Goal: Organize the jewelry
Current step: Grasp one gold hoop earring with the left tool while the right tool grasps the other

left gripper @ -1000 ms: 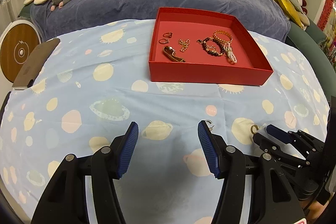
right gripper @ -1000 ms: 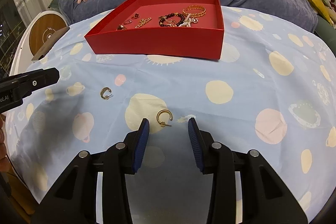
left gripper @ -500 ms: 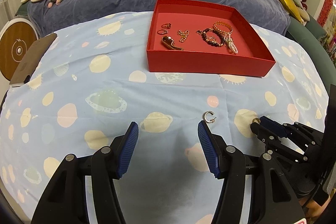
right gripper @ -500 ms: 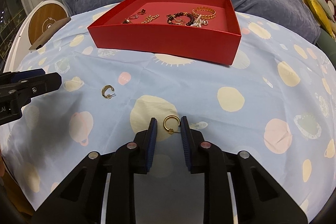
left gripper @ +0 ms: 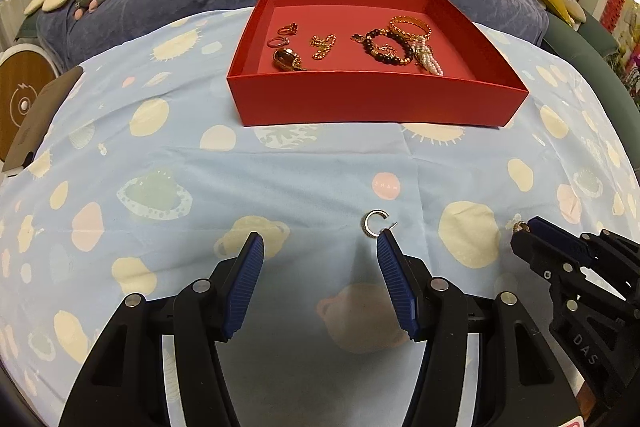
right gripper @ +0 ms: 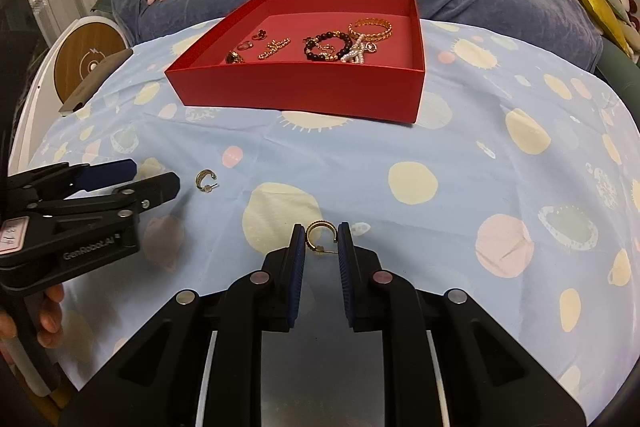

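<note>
right hand-held gripper pinched nearly closed, left hand-held gripper spread

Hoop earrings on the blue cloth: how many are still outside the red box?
2. One gold C-shaped hoop earring is pinched in the right claw. The other gold hoop earring lies loose ahead of the open left claw. None appear hidden.

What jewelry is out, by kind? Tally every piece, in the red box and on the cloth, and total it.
Hoop earrings, on the cloth: 2
Rings, in the red box: 3
Bracelets: 3
Gold chain: 1
Total: 9
</note>
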The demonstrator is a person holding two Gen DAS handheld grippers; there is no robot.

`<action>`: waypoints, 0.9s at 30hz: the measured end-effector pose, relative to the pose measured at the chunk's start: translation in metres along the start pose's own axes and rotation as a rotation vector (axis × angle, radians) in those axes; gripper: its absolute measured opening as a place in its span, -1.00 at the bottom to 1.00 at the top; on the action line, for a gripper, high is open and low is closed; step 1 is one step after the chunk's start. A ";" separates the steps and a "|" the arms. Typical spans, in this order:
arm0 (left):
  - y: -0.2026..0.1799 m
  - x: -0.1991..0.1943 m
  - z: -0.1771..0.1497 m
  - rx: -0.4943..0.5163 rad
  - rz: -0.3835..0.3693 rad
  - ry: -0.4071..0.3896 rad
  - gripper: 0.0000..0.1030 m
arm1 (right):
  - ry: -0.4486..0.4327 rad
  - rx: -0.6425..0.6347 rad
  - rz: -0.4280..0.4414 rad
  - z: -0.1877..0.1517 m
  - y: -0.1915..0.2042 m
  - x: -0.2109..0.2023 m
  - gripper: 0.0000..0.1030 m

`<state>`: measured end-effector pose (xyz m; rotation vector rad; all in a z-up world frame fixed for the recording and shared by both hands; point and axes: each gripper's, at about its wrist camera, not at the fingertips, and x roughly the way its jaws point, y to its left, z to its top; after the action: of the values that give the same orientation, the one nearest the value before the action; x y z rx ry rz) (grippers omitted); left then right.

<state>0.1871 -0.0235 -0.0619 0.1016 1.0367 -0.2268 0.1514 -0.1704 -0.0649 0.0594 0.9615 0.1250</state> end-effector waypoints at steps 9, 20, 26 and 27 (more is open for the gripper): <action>-0.016 0.017 0.001 0.028 -0.031 0.001 0.10 | 0.008 0.035 0.006 0.001 -0.009 -0.001 -0.69; -0.028 0.021 0.004 0.077 0.012 -0.039 -0.56 | 0.007 0.059 0.010 0.002 -0.016 -0.005 -0.69; -0.030 0.019 0.003 0.081 0.008 -0.035 -0.68 | 0.001 0.063 0.010 0.003 -0.016 -0.007 -0.69; -0.029 0.019 0.003 0.080 0.006 -0.033 -0.68 | -0.001 0.063 0.011 0.004 -0.016 -0.007 -0.69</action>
<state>0.1921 -0.0551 -0.0762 0.1727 0.9945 -0.2636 0.1515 -0.1869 -0.0583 0.1225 0.9644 0.1052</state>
